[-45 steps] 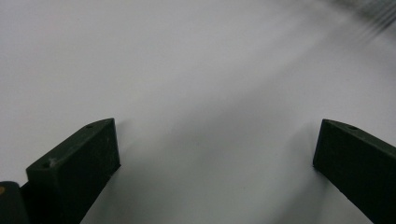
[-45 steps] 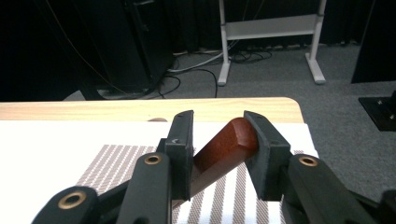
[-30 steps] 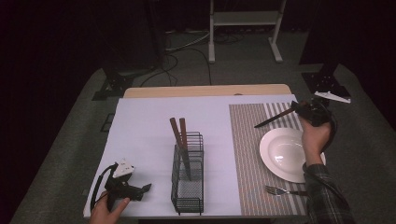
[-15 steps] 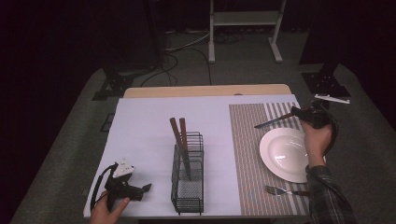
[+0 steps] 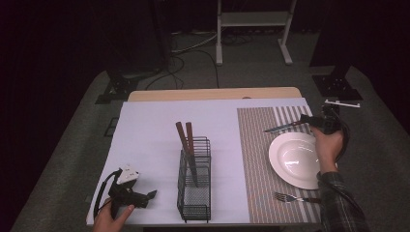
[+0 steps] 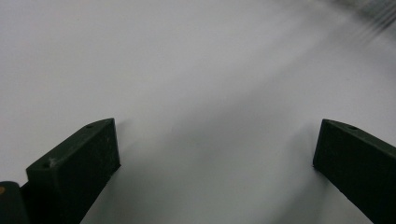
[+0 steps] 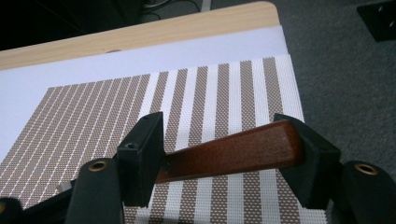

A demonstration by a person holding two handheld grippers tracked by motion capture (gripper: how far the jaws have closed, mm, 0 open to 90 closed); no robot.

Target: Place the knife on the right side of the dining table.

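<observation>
A knife (image 5: 285, 126) with a brown wooden handle (image 7: 233, 151) lies crosswise between the jaws of my right gripper (image 5: 312, 120), its blade pointing left over the striped placemat (image 5: 256, 145). The jaws have just been opening. In the right gripper view (image 7: 218, 129) the handle's end touches the right pad and its other end passes under the left jaw, so it sits loose, not pinched. My left gripper (image 5: 149, 196) rests at the front left of the white sheet (image 5: 154, 125). Its jaws stand wide open (image 6: 217, 140) over bare white surface.
A white plate (image 5: 295, 159) sits on the placemat just below the knife, with a fork (image 5: 290, 197) in front of it. A black wire rack (image 5: 194, 186) at the table's middle holds two brown-handled utensils (image 5: 183, 135). Dark floor and stands surround the table.
The right hand with the knife has sunk slightly toward the placemat. The left gripper has stayed where it was.
</observation>
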